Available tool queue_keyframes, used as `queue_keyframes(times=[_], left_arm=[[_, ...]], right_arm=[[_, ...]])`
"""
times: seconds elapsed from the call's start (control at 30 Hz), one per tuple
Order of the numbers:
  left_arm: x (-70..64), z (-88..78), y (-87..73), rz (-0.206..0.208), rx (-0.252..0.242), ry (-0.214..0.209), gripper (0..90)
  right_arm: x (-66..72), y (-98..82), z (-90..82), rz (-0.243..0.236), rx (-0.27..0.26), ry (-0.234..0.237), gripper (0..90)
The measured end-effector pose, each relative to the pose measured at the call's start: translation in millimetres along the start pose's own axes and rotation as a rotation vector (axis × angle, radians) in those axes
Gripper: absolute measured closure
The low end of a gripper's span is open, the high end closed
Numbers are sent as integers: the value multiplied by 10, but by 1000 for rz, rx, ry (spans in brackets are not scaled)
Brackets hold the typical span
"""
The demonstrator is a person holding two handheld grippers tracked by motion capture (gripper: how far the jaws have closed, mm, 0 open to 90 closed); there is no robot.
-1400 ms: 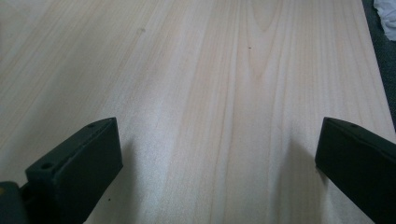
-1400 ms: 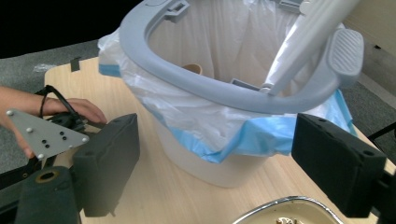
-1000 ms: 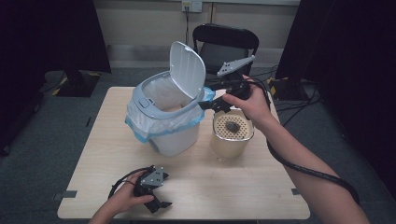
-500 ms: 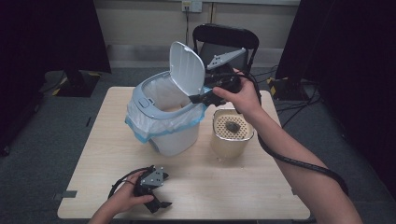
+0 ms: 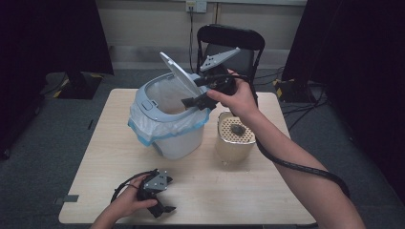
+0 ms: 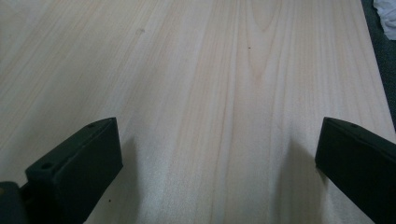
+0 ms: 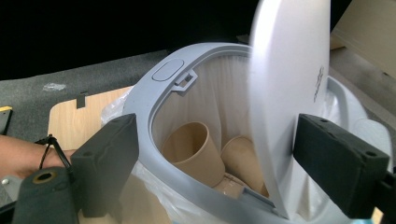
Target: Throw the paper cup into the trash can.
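A grey-blue bin (image 5: 167, 138) with a white liner stands on the wooden table (image 5: 282, 195). Its lid (image 5: 177, 76) leans over the opening, half raised. My right gripper (image 5: 196, 98) is at the bin's right rim, by the lid, open. In the right gripper view the lid (image 7: 289, 93) stands between the wide jaws of the right gripper (image 7: 224, 154), close to the right one. Paper cups (image 7: 196, 149) lie inside the bin. My left gripper (image 5: 161, 202) rests near the table's front edge; in its own view the left gripper (image 6: 219, 154) is open over bare wood.
A beige perforated container (image 5: 235, 138) with a dark lump inside stands just right of the bin, under my right forearm. A black chair (image 5: 231, 40) is behind the table. Cables trail on the floor at the right.
My right gripper has moved left and slightly up along the bin's rim. The lid has tipped from upright toward the opening. The left gripper has stayed put.
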State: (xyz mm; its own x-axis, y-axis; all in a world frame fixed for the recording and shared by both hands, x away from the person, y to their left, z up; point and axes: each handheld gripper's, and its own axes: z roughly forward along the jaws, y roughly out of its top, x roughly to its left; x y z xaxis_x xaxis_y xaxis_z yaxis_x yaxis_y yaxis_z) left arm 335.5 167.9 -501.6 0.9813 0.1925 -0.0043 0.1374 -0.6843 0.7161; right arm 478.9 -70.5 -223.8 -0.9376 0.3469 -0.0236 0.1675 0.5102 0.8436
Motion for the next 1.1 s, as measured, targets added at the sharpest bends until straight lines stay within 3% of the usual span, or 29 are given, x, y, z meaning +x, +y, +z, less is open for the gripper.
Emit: queue_keyframes(times=[0.53,0.73,1.1], left_arm=[[1,1,-2,1,-3,-1,0],[1,1,-2,2,-3,-1,0],[0,-1,1,1,0,0,0]], right_arm=[[104,36,190,33,-18,63,145],[142,25,266,27,-2,91,277],[145,18,385,23,37,76,521]])
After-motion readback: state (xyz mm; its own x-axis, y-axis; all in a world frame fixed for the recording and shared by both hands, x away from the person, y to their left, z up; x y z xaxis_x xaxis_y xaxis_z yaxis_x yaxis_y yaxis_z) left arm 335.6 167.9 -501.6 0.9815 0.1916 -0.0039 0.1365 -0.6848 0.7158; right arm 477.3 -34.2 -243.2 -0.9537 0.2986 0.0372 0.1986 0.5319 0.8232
